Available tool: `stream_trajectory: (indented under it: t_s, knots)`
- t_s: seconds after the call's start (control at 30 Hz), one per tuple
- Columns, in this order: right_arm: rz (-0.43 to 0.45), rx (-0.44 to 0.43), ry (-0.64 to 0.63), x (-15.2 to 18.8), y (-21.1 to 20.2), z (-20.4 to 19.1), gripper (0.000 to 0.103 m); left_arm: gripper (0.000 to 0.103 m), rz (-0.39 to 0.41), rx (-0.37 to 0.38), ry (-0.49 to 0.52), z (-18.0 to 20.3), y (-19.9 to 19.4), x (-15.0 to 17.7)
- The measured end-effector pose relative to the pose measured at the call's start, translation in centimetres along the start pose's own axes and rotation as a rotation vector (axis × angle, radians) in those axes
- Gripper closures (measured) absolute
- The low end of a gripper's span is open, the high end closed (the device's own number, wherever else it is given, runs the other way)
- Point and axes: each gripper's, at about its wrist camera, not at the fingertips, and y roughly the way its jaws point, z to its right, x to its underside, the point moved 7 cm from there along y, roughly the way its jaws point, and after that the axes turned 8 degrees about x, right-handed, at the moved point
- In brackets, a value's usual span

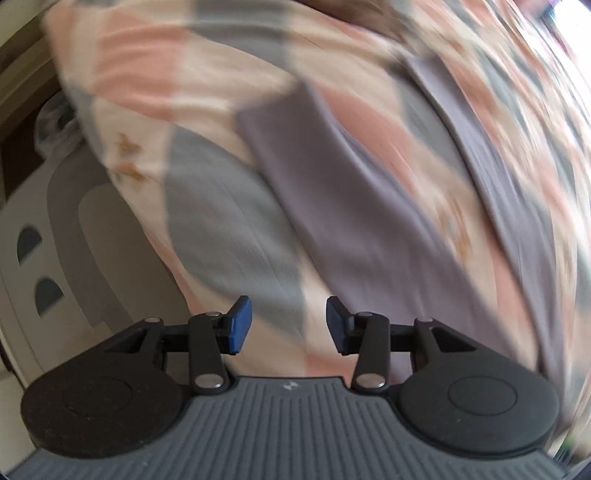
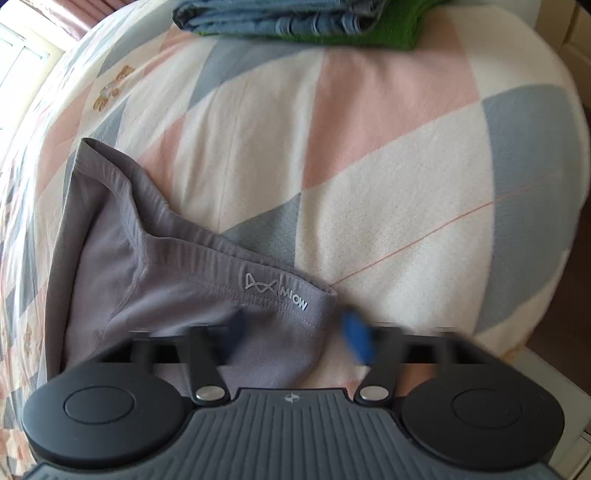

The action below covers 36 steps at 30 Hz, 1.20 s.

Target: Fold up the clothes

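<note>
The grey garment (image 2: 155, 280) lies rumpled on the checked bedspread (image 2: 388, 166), waistband corner between the right gripper (image 2: 295, 332)'s spread, blurred fingers. Best to pinch only that corner, both layers. The left gripper (image 1: 289, 325) gapes wide, empty, above it.

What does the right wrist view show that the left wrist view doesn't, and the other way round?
Only the right wrist view shows the waistband logo on the grey garment, the folded blue and green clothes stacked at the far edge of the bed, and the right gripper, open with its fingers blurred around the waistband corner.

Only the left wrist view shows the left gripper, open and holding nothing, and pale furniture off to one side.

Both show the grey garment lying on the pink, grey and cream checked bedspread.
</note>
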Motion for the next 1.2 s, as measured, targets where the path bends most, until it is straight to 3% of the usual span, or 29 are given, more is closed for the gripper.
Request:
stream_trajectory:
  t_s: [0.17, 0.33, 0.4, 0.43, 0.5, 0.6, 0.67, 0.73, 0.87, 0.93, 1.07, 1.2]
  knots:
    - [0.040, 0.081, 0.069, 1.7, -2.9, 0.9, 0.026, 0.067, 0.069, 0.046, -0.170, -4.0, 2.1, -7.1]
    - [0.055, 0.097, 0.150, 5.9, -5.4, 1.3, 0.026, 0.069, 0.050, 0.095, -0.216, -5.5, 5.1, -10.8]
    - [0.046, 0.113, 0.162, 7.8, -6.0, 1.4, 0.026, 0.077, 0.034, 0.108, -0.202, -5.6, 6.0, -11.3]
    - [0.039, 0.121, 0.169, 8.6, -6.3, 1.4, 0.026, 0.100, 0.036, 0.125, -0.196, -5.6, 6.0, -11.5]
    - [0.030, 0.127, 0.179, 9.9, -6.4, 1.1, 0.026, 0.103, 0.052, 0.156, -0.182, -5.6, 5.4, -11.8]
    - [0.019, 0.133, 0.180, 11.3, -6.8, 0.4, 0.026, 0.103, 0.116, 0.222, -0.100, -5.5, 2.4, -12.0]
    - [0.024, 0.124, 0.180, 11.9, -7.1, 0.0, 0.026, 0.103, 0.125, 0.192, -0.010, -6.1, 1.2, -12.0]
    - [0.025, 0.119, 0.185, 12.2, -7.1, -0.3, 0.026, 0.103, 0.094, 0.127, 0.069, -6.9, 1.8, -11.8]
    - [0.003, 0.120, 0.173, 12.9, -6.7, -1.0, 0.026, 0.102, 0.044, -0.100, 0.129, -8.2, 5.1, -11.9]
    - [-0.006, 0.116, 0.163, 13.1, -6.7, -1.2, 0.026, 0.101, 0.043, -0.152, 0.180, -7.6, 5.0, -12.2]
    - [0.005, 0.089, 0.163, 12.6, -7.0, -0.8, 0.022, 0.097, 0.134, -0.092, 0.251, -4.3, 1.5, -12.7]
    - [0.019, 0.094, 0.173, 11.6, -6.8, 0.6, 0.022, 0.097, 0.077, -0.026, 0.357, 1.7, 1.6, -10.9]
